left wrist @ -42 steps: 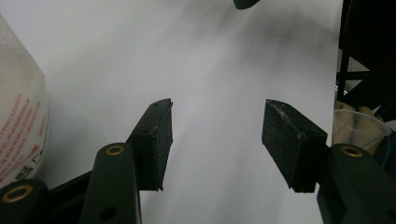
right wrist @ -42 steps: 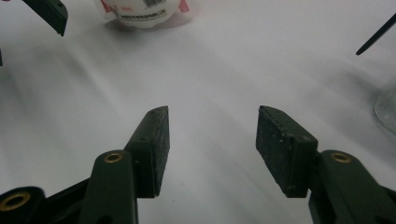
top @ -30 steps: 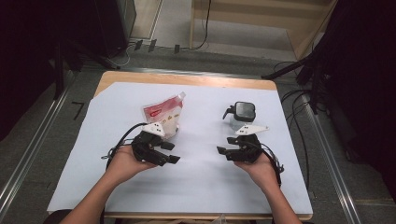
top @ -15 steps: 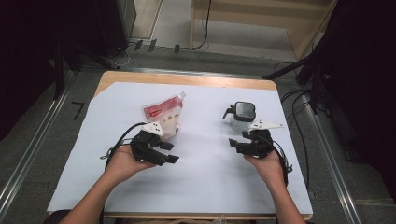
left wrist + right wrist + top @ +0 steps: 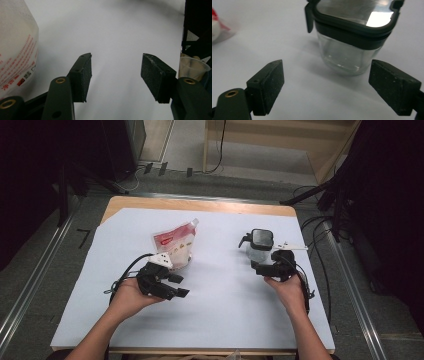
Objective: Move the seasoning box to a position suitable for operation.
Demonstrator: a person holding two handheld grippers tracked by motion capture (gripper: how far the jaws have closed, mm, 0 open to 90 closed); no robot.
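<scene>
While the left gripper (image 5: 176,285) is held spread and empty beside the pouch (image 5: 176,245), the right gripper's (image 5: 261,266) jaws have just been opening before the jar (image 5: 260,246), right of the pouch; if closed off-centre, the jar could be tipped.

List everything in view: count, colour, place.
pouch: 1, white with red print, left-centre of sheet
glass jar: 1, clear, dark latched lid, right of sheet
sheet: 1, white, covering the table
table: 1, wooden, edge showing at the far side
plastic cup: 1, clear, at the table's near edge
left gripper: 1, black, open, beside the pouch
right gripper: 1, black, fingers just opened wider, nothing between them, short of the jar
</scene>
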